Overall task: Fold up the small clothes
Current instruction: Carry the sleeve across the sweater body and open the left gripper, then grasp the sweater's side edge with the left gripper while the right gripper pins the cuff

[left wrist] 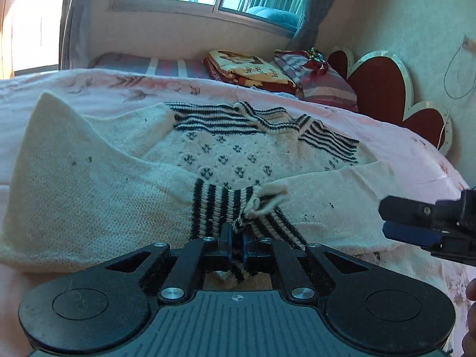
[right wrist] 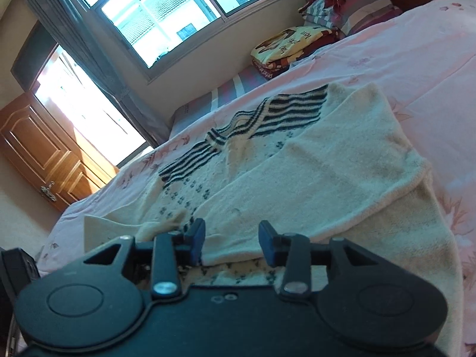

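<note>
We see the cream sweater (left wrist: 238,154) spread on the pink bedspread (left wrist: 401,145). Our left gripper (left wrist: 237,238) pinches its striped cuff (left wrist: 220,208); our right gripper (right wrist: 232,238) stands apart above the knit, its underside hidden.

The sweater (left wrist: 244,154) lies on the bed (left wrist: 89,89) before the jaws, one cuff (left wrist: 220,208) between the left jaws. Folded blankets (left wrist: 247,70) lie behind it.
</note>
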{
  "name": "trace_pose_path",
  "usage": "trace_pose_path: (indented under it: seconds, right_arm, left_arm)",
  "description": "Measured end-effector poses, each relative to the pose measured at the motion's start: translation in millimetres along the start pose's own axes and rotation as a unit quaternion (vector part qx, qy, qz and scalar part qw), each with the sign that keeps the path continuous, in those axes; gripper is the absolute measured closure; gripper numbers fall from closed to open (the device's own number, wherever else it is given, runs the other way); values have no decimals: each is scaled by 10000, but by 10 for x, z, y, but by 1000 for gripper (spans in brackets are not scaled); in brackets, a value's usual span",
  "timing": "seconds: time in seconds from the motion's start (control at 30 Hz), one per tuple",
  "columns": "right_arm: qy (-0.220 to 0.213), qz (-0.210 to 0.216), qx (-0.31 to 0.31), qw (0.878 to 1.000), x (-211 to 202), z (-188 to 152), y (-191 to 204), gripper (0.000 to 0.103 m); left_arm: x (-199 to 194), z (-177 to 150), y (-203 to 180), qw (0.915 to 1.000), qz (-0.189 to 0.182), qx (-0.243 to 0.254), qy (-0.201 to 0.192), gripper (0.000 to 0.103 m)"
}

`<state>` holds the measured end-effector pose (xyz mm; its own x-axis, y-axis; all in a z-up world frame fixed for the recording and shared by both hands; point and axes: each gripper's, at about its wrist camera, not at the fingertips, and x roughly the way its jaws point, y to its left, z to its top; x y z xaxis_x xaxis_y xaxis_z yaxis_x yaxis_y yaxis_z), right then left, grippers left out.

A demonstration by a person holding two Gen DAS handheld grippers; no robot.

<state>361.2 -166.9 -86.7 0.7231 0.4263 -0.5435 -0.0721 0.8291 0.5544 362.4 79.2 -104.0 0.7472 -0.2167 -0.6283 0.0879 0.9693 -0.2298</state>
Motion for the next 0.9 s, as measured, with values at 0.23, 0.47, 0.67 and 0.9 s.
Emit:
trace_pose_path:
  seconds: [0.23,0.47,0.67,0.9]
  right_arm:
    - [494,709,550,9947,380,-30,149,52]
    - [865,645,802,9909,704,-192,232,53]
    - [639,255,341,9970,694,-165,299,93]
    - [-192,-161,-102,9996,238,139,182,94]
  left_arm:
    - [-660,-170,287,9982,226,-252,-494,98]
    - [-840,-402,879,9901,1131,-713,-417,98]
    - [-682,-348,933,9904,1149,-706,-296,98]
    - [-492,-313,776,9919,1176,-412,-232,98]
